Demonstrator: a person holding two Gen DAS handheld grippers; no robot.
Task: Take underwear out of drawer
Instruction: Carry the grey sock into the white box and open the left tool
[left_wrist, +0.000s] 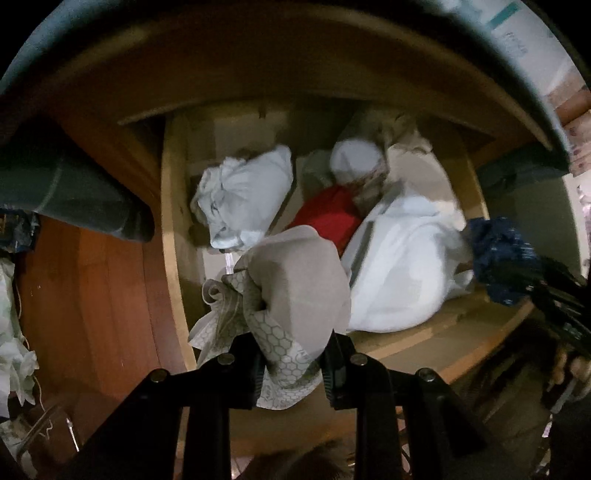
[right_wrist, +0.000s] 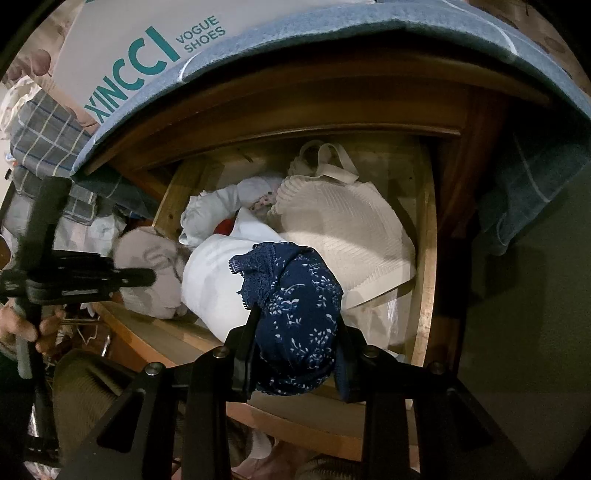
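Step in hand, as judged: lift-out. Both tongs already carry a garment above the open wooden drawer (left_wrist: 173, 236); neither piece is set down yet.

Left to right:
- Left tongs (left_wrist: 291, 363): closed on a beige underwear piece (left_wrist: 299, 280) with a honeycomb-print lace edge. Fabric bunched into a wad, hanging over the drawer's front-left corner, clear of the pile below.
- Drawer contents, left to right: pale grey-white bundle (left_wrist: 243, 199) at rear left, red garment (left_wrist: 328, 218) mid-drawer and half buried, large white folded cloth (left_wrist: 399, 266), cream ribbed knit (right_wrist: 343, 236) on the right side with a strap showing behind it.
- Right tongs (right_wrist: 297, 354): closed on navy underwear (right_wrist: 295, 310), white sprig print, scalloped lace trim along the upper edge. It droops over the tong tips above the drawer's front rail.

Next move, as judged: carry both pieces back and away past the front rail, keeping the grip firm; soft bunched cloth may slip or snag on the white cloth just beneath. Set-down place not visible in either view.

Above the cabinet: blue towel edge (right_wrist: 332, 29) and a shoe box (right_wrist: 147, 44).
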